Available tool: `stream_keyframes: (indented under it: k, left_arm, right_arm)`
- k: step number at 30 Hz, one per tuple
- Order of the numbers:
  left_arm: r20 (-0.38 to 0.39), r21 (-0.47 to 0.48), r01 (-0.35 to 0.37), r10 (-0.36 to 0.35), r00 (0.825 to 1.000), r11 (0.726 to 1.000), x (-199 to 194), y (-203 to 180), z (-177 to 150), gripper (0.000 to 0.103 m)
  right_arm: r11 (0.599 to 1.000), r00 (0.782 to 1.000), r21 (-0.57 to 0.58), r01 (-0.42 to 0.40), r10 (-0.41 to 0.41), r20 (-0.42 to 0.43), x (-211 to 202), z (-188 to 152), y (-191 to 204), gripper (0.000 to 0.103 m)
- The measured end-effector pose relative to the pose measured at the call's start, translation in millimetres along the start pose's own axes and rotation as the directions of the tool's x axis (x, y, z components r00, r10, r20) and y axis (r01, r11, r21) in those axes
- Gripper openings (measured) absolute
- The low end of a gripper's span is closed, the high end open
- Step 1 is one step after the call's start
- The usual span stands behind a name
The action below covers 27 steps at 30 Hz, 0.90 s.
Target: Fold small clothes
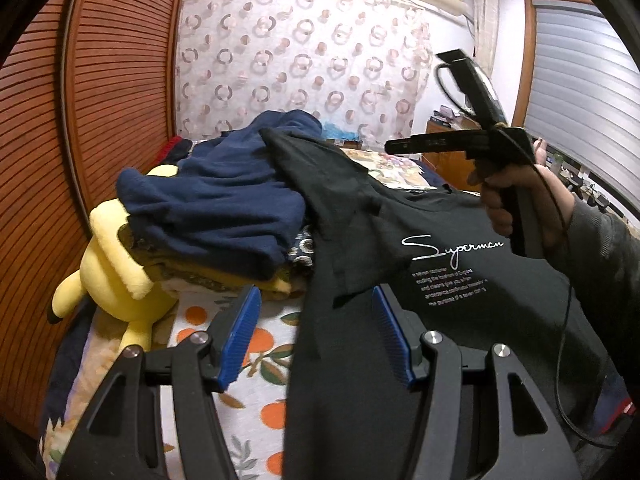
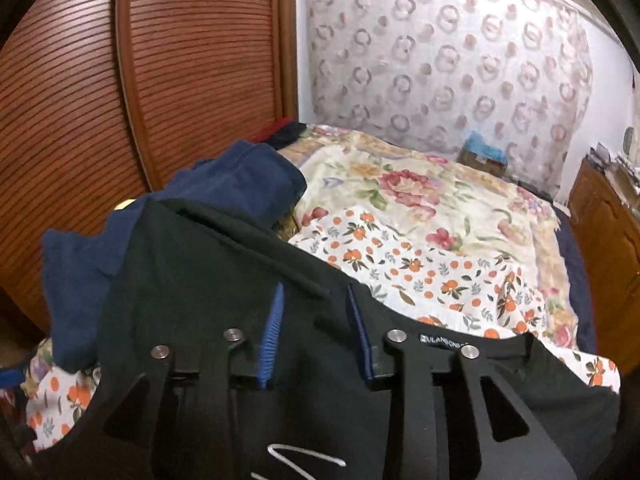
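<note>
A black T-shirt (image 1: pixel 440 280) with white "Superman" lettering lies spread on the bed, one sleeve reaching up toward the clothes pile. My left gripper (image 1: pixel 316 340) stands open low over the shirt's left edge; black cloth lies between the blue pads (image 1: pixel 240 336) without being pressed. In the right wrist view the same black T-shirt (image 2: pixel 208 280) fills the foreground, collar label to the right. My right gripper (image 2: pixel 316 320) hovers above its shoulder area, jaws apart, a fold of cloth below the gap. In the left wrist view a hand (image 1: pixel 516 200) holds the right gripper (image 1: pixel 400 146) raised above the shirt.
A navy garment (image 1: pixel 224 204) tops a stack of folded clothes, beside a yellow plush toy (image 1: pixel 116 272). The orange-print sheet (image 2: pixel 420 272) and a floral quilt (image 2: pixel 400 184) cover the bed. A louvred wooden door (image 2: pixel 160 80) stands left and a wooden cabinet (image 2: pixel 608 240) right.
</note>
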<state>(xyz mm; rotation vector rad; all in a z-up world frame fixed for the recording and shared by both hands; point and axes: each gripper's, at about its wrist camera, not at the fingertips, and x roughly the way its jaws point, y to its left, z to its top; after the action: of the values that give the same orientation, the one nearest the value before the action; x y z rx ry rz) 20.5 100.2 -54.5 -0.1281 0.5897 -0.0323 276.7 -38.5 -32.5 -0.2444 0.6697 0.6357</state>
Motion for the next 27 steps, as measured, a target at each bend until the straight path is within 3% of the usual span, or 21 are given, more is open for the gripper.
stream_keyframes:
  k: [5,19,27]
  left_arm:
    - [-0.01,0.014,0.017,-0.016,1.0,1.0,12,-15,6,0.058]
    - [-0.053,0.069,0.054,-0.05,0.997,0.996,49,-63,18,0.058]
    - [-0.115,0.129,0.09,-0.075,0.991,0.988,72,-85,24,0.058]
  right_arm:
    - [1.0,1.0,-0.001,-0.009,0.009,0.019,-33,-24,-20,0.049]
    - [0.995,0.995,0.02,0.093,-0.094,0.03,-131,-103,-79,0.05]
    - [0.984,0.986,0.065,0.165,-0.166,0.014,-162,-138,-117,0.05]
